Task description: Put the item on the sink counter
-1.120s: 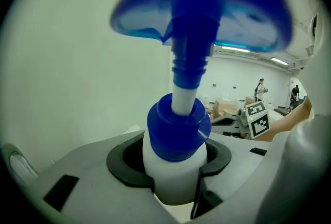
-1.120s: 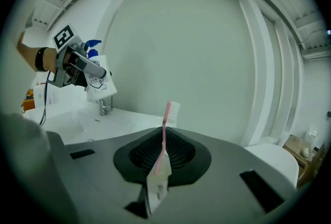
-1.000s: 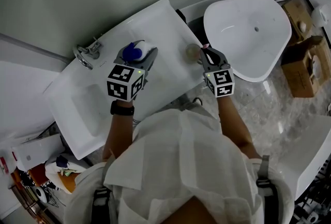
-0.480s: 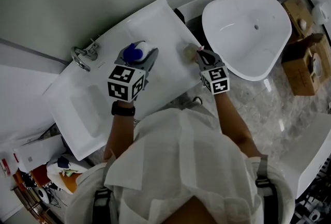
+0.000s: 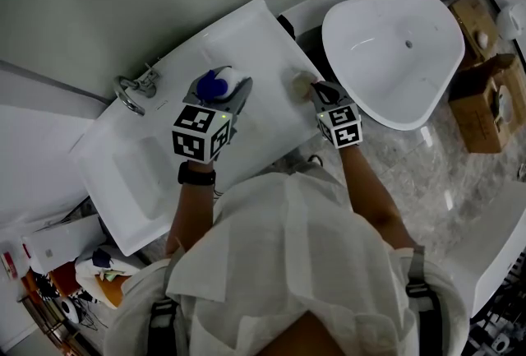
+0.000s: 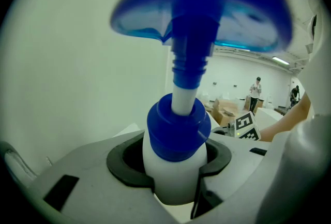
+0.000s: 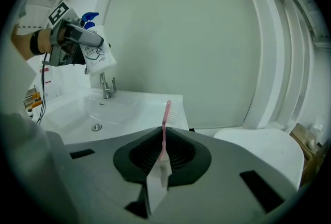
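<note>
My left gripper [image 5: 215, 93] is shut on a white pump bottle [image 6: 173, 176] with a blue collar and a blue pump head [image 6: 207, 5]. It holds the bottle above the white sink counter [image 5: 255, 42], to the right of the tap. In the right gripper view this bottle [image 7: 98, 57] hangs high at the left. My right gripper [image 7: 161, 161] is shut on a pink toothbrush [image 7: 166, 119] that stands up between the jaws, over the counter's right end. A small round pale object [image 5: 300, 81] lies on the counter just beyond the right gripper [image 5: 319, 91].
A chrome tap [image 5: 131, 87] stands at the back of the basin [image 5: 140, 173], whose drain [image 7: 96, 127] shows in the right gripper view. A large white tub-like fixture [image 5: 394, 42] stands right of the counter, with cardboard boxes [image 5: 485, 99] beyond it. Clutter lies on the floor at the lower left [image 5: 90, 264].
My right gripper has moved a little to the left with the toothbrush, closer to the round object on the counter. The left gripper and its bottle have stayed put.
</note>
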`<action>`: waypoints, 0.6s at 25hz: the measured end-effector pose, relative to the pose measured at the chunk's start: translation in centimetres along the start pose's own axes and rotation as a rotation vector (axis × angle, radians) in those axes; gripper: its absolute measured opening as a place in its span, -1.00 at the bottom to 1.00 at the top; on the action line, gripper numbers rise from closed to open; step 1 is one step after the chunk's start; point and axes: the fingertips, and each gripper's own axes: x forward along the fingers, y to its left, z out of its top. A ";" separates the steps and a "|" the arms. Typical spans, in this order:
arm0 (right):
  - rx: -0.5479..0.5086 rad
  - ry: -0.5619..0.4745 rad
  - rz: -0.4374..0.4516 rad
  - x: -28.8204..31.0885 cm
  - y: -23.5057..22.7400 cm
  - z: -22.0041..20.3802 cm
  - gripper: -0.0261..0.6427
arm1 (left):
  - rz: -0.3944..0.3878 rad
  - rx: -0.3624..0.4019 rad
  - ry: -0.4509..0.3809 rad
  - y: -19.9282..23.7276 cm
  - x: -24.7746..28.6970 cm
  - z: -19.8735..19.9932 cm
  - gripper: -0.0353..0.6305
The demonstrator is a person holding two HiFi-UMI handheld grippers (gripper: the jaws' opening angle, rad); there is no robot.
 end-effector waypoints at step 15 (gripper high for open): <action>0.020 -0.005 -0.005 0.6 -0.4 0.5 -0.85 | -0.009 -0.001 -0.001 0.1 0.2 0.0 -0.28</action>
